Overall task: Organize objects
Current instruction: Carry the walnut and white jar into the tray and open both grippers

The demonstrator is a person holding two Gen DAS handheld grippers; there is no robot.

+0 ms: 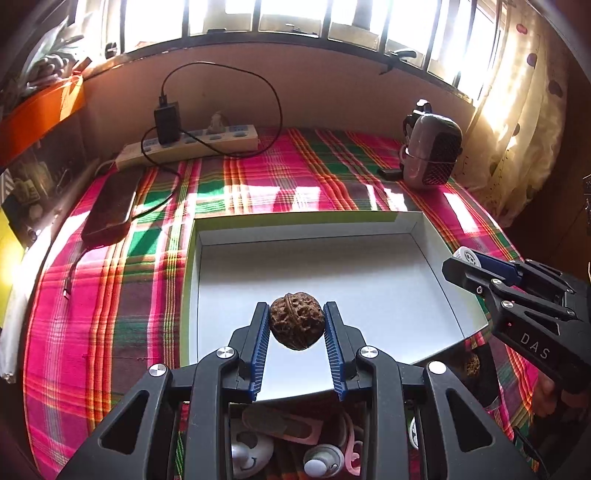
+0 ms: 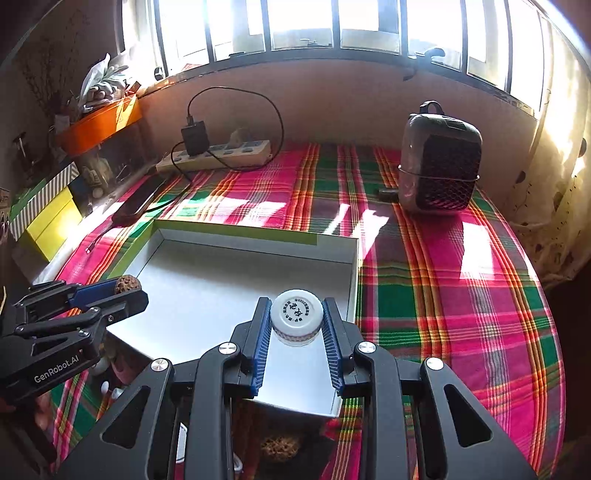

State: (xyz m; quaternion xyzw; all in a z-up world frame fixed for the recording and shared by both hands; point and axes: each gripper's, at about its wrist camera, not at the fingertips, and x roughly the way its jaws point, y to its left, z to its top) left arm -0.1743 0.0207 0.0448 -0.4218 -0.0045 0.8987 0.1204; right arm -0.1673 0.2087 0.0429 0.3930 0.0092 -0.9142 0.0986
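Above a shallow white cardboard tray (image 1: 424, 236), a wrinkled brown walnut (image 1: 297, 320) is clamped by the left gripper (image 1: 297, 325); at three o'clock, a white-capped small jar (image 2: 296, 317) is pinched by the right gripper (image 2: 296, 321).

Both wrist views look steeply down along their own fingers, close above the white tray (image 1: 424, 236), facing the window (image 2: 303, 22); they share tray, plaid cloth (image 2: 443, 295) and wall. Each view catches the other hand-held gripper at its edge.

The tray (image 2: 258, 243) lies on the tablecloth (image 2: 461, 295), power strip (image 2: 221, 155) behind it, heater (image 2: 439, 158) behind-right.
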